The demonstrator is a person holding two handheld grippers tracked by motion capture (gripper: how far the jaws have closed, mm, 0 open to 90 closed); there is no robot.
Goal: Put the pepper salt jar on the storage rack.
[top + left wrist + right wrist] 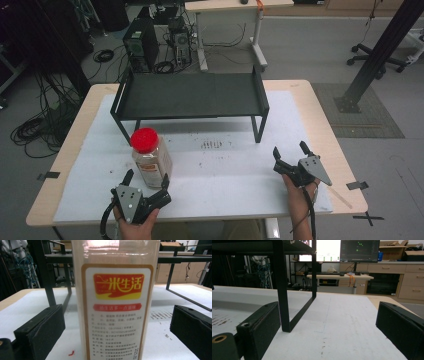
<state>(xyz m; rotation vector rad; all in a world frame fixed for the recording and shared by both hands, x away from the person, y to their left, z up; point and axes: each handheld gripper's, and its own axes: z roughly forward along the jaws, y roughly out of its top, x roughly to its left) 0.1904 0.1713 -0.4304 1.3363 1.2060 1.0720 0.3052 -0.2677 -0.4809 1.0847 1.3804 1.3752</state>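
A clear jar with a red lid (149, 156) stands upright on the white mat, left of centre. My left gripper (146, 181) sits just in front of it, open, its jaws reaching to either side of the jar's base. In the left gripper view the jar's label (116, 310) rises between the two spread jaws, with a gap on each side. My right gripper (291, 150) rests open near the table's right front, nothing between its jaws. The right gripper view looks past the jaws at the shelf's front right leg (282, 290).
A low black metal shelf (190, 95) stands across the back half of the mat (225, 175). The wooden table edge (330, 135) runs along the right. Beyond the table are a computer tower (141, 45), cables and a desk.
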